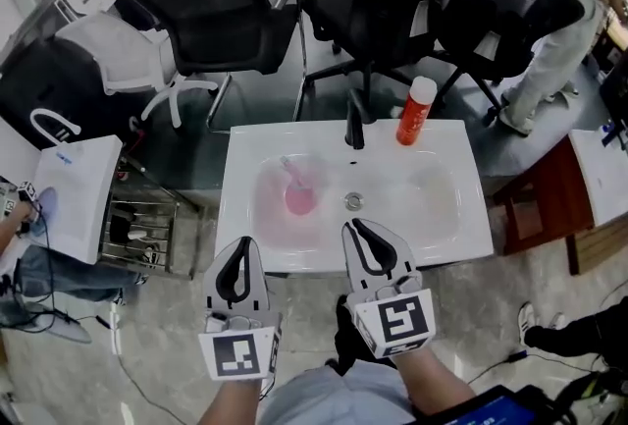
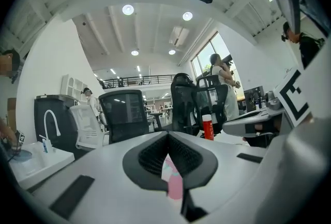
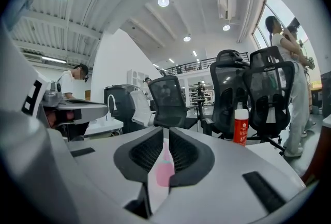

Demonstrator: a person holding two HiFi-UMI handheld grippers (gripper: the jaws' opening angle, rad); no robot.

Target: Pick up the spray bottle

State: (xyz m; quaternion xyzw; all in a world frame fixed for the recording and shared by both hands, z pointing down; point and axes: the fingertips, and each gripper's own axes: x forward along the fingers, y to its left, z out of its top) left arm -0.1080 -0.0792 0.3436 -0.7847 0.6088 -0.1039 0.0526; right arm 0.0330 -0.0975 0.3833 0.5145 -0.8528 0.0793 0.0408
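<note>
Hovering before the sink (image 1: 245,150), the left gripper (image 1: 243,250) and right gripper (image 1: 359,233) are clenched on nothing. Ahead of their jaws the pink spray bottle (image 1: 297,193) sits in the basin, with the faucet (image 1: 355,125) and red can (image 1: 416,111) beyond.

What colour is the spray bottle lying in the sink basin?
Pink; the spray bottle shows best in the head view.
</note>
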